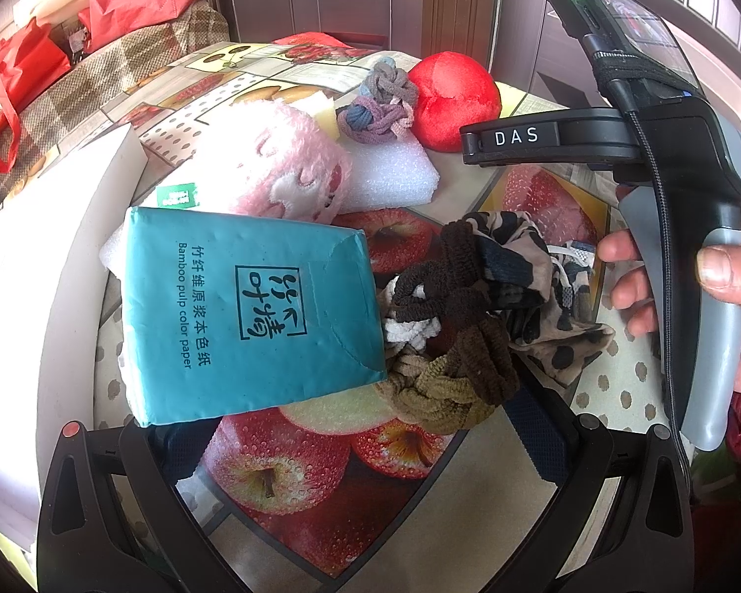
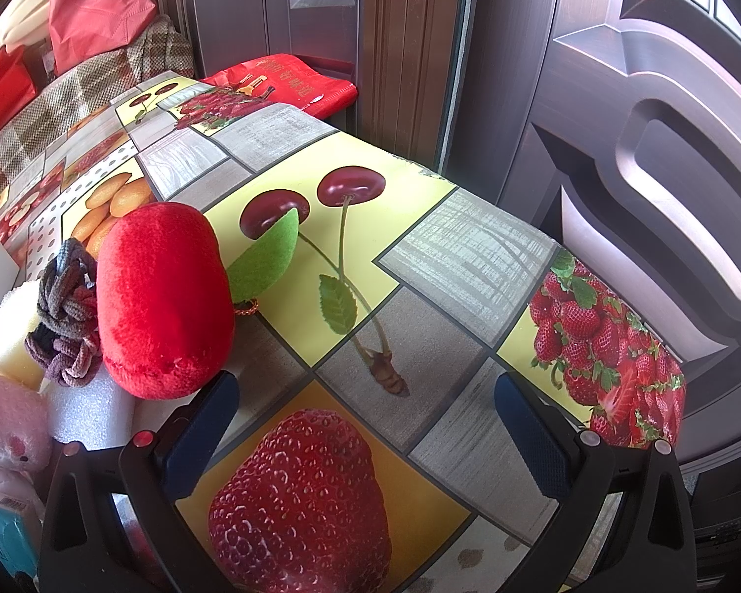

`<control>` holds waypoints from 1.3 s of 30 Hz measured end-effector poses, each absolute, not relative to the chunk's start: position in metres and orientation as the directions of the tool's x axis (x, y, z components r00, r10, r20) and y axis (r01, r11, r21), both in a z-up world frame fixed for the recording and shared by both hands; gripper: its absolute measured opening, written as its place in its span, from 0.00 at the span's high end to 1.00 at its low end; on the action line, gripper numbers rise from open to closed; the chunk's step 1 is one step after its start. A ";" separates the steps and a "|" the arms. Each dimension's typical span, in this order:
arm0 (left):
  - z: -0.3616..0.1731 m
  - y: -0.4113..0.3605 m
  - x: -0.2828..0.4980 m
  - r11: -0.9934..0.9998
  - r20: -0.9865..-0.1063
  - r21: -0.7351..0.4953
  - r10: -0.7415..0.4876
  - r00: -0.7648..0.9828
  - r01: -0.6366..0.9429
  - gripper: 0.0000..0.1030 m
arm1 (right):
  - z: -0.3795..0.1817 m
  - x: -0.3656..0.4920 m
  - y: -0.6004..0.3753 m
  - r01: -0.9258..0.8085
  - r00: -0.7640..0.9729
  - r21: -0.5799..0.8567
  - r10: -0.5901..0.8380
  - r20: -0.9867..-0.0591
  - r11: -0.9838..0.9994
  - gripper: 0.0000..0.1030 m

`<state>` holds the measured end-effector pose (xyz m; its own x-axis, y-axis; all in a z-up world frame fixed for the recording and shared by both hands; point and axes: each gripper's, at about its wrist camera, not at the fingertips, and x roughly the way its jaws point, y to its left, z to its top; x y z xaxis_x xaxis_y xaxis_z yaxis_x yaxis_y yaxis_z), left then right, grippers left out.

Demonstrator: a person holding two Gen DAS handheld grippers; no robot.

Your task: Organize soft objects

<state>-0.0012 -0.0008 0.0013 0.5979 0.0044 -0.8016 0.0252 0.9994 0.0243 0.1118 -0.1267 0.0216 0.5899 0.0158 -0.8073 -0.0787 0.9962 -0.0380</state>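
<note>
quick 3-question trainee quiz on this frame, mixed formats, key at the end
1. True or false: the left gripper is shut on the teal tissue pack.
2. What lies directly against the red plush on its left in the right wrist view? A) grey-purple braided band B) leopard-print cloth C) teal pack
3. Fill in: between the right gripper fingers there is only the ____.

Key: 1 false, it is open with nothing gripped; 2 A, the braided band; 3 tablecloth.

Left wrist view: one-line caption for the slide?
Open left gripper hovers over a teal tissue pack and knotted hair ties on the fruit-print tablecloth.
</note>
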 end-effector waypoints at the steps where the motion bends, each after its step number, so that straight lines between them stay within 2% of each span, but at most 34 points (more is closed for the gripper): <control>1: 0.002 -0.002 -0.002 0.999 -0.799 0.029 0.006 0.601 0.028 0.01 | 0.022 0.112 -0.126 -0.079 0.590 -0.039 0.015 -0.807 0.996 0.00; 5: 0.015 -0.014 -0.016 0.995 -0.742 0.091 0.047 0.669 0.032 0.01 | 0.023 0.114 -0.129 -0.091 0.592 -0.014 0.042 -0.805 0.996 0.00; 8: 0.033 -0.018 -0.032 0.998 -0.657 0.028 -0.025 0.753 0.057 0.01 | 0.024 0.110 -0.136 -0.131 0.594 0.015 0.090 -0.799 0.991 0.00; 13: 0.061 -0.018 -0.056 0.996 -0.533 -0.056 -0.084 0.842 0.064 0.00 | 0.036 0.102 -0.169 -0.165 0.614 0.242 0.292 -0.733 0.956 0.00; 16: 0.082 -0.013 -0.072 0.994 -0.457 -0.096 -0.089 0.885 0.050 0.00 | 0.042 0.096 -0.185 -0.212 0.634 0.343 0.396 -0.664 0.915 0.00; 20: 0.115 0.008 -0.106 0.986 -0.337 -0.166 -0.084 0.938 0.028 0.00 | 0.053 0.083 -0.198 -0.329 0.668 0.431 0.529 -0.522 0.840 0.00; 24: 0.141 0.044 -0.153 0.976 -0.223 -0.219 -0.035 0.974 -0.015 0.00 | 0.065 0.072 -0.202 -0.461 0.674 0.447 0.630 -0.385 0.767 0.00; 26: 0.145 0.063 -0.180 0.977 -0.183 -0.202 0.024 0.983 -0.062 0.00 | 0.072 0.066 -0.198 -0.525 0.666 0.411 0.660 -0.347 0.745 0.00; 27: 0.144 0.071 -0.190 0.978 -0.185 -0.187 0.061 0.981 -0.096 0.00 | 0.076 0.065 -0.195 -0.554 0.656 0.386 0.673 -0.343 0.737 0.00; 30: 0.133 0.090 -0.208 0.973 -0.266 -0.148 0.131 0.955 -0.175 0.00 | 0.081 0.059 -0.180 -0.648 0.599 0.295 0.709 -0.372 0.702 0.00; 33: 0.112 0.095 -0.214 0.972 -0.381 -0.100 0.158 0.911 -0.211 0.00 | 0.078 0.054 -0.162 -0.703 0.538 0.205 0.697 -0.474 0.681 0.00; 35: 0.094 0.095 -0.209 0.973 -0.465 -0.107 0.132 0.875 -0.204 0.00 | 0.067 0.052 -0.150 -0.730 0.481 0.170 0.675 -0.560 0.662 0.00; 39: 0.062 0.080 -0.196 0.983 -0.589 -0.080 0.085 0.803 -0.163 0.01 | 0.050 0.043 -0.137 -0.763 0.417 0.139 0.646 -0.639 0.631 0.02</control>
<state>-0.1962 0.0803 0.0618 0.8034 0.0853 -0.5892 -0.1634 0.9833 -0.0804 0.0435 -0.1371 0.0502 0.4174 0.6458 -0.6393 -0.7632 0.6310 0.1392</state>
